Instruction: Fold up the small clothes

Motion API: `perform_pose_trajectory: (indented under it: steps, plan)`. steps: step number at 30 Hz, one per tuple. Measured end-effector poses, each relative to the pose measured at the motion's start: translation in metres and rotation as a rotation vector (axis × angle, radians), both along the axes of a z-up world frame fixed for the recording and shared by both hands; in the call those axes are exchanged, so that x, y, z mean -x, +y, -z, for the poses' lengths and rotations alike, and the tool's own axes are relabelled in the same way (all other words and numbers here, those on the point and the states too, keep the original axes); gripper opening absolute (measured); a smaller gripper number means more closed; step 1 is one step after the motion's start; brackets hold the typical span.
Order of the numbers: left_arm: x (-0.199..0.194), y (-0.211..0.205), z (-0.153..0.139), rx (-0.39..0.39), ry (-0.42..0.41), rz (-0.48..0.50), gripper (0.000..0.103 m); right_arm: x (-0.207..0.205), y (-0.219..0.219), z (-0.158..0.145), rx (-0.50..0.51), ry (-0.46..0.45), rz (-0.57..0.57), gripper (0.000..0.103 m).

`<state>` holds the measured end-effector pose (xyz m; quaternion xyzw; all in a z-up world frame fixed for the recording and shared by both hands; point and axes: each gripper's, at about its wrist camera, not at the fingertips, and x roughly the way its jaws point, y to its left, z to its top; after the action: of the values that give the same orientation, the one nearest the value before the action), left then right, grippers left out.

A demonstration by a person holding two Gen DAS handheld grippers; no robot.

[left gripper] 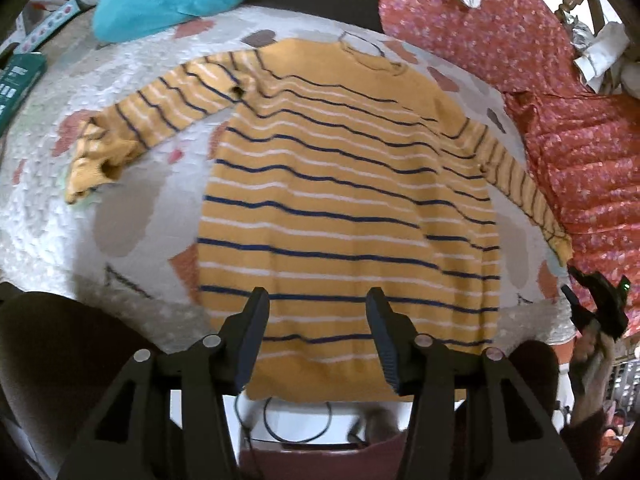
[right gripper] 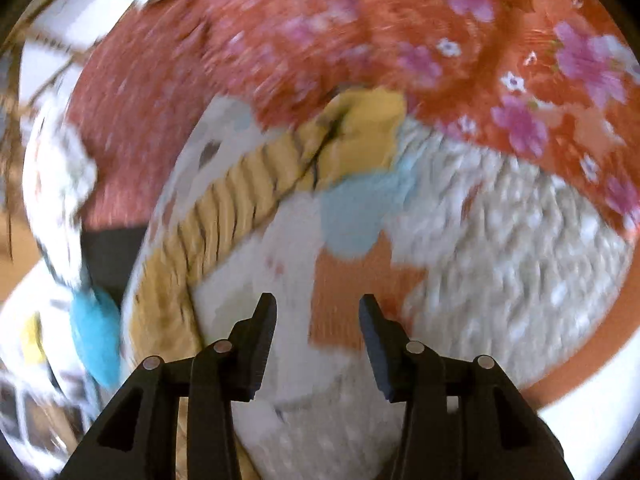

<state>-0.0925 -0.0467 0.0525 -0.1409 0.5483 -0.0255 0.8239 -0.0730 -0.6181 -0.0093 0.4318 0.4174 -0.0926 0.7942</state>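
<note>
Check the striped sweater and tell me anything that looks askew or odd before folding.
The yellow striped sweater lies mostly flat, but its left sleeve cuff is bunched and crumpled instead of lying straight. The right sleeve lies straight. Nothing looks torn or spilled.

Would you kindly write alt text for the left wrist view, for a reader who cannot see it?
A yellow sweater with navy and white stripes lies flat, sleeves spread, on a white patterned bedspread. The open left gripper hovers over its hem, holding nothing. The right gripper shows at the right edge near a sleeve cuff, beside a red floral quilt.
</note>
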Motion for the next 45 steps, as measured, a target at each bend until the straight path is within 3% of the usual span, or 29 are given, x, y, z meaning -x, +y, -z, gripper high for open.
perform_pose_trajectory:
  steps: [5, 9, 14, 15, 17, 18, 22, 26, 27, 29, 31, 35, 37, 40, 45]
  plan:
    - [-0.001, -0.020, 0.001, -0.055, 0.009, 0.030, 0.049, -0.038, -0.030, -0.006, -0.104, -0.104, 0.111, 0.048]
    - [0.001, -0.021, 0.006, -0.049, 0.035, 0.016, 0.049, -0.079, -0.043, 0.003, -0.144, -0.073, 0.158, 0.048]
    - [0.005, -0.022, 0.011, -0.038, 0.060, -0.003, 0.049, -0.112, -0.050, 0.012, -0.011, 0.038, 0.237, 0.048]
    - [0.005, -0.021, 0.012, -0.035, 0.065, -0.007, 0.049, -0.115, -0.049, 0.012, 0.008, 0.049, 0.230, 0.037]
    - [0.005, -0.021, 0.014, -0.029, 0.073, -0.011, 0.049, -0.128, -0.040, 0.006, 0.040, 0.060, 0.160, 0.006]
    - [0.005, -0.021, 0.014, -0.023, 0.076, -0.013, 0.049, -0.132, -0.036, -0.002, 0.071, 0.047, 0.137, 0.006]
    - [0.005, -0.022, 0.015, -0.010, 0.077, -0.016, 0.049, -0.133, -0.012, -0.074, 0.229, -0.134, 0.001, 0.006]
    - [0.007, -0.021, 0.016, 0.006, 0.069, -0.017, 0.049, -0.109, -0.006, -0.133, 0.220, -0.363, -0.106, 0.006]
    - [0.008, -0.020, 0.017, 0.012, 0.070, -0.020, 0.049, -0.104, -0.004, -0.139, 0.217, -0.384, -0.137, 0.006]
    - [0.009, -0.018, 0.021, 0.022, 0.078, -0.025, 0.049, -0.096, -0.001, -0.131, 0.256, -0.335, -0.171, 0.006]
    - [0.009, -0.016, 0.024, 0.035, 0.087, -0.031, 0.049, -0.092, -0.001, -0.101, 0.320, -0.194, -0.178, 0.006]
    - [0.009, -0.012, 0.027, 0.048, 0.090, -0.042, 0.049, -0.075, -0.011, -0.035, 0.254, -0.012, -0.126, 0.006]
    - [0.005, -0.010, 0.027, 0.043, 0.087, -0.041, 0.050, -0.066, -0.015, -0.018, 0.233, 0.016, -0.107, 0.006]
    - [-0.003, -0.007, 0.027, 0.031, 0.076, -0.033, 0.050, -0.066, -0.010, -0.012, 0.251, 0.042, -0.099, 0.006]
    - [-0.027, 0.005, 0.026, 0.017, 0.041, -0.046, 0.051, -0.095, 0.015, -0.044, 0.423, 0.043, -0.154, 0.006]
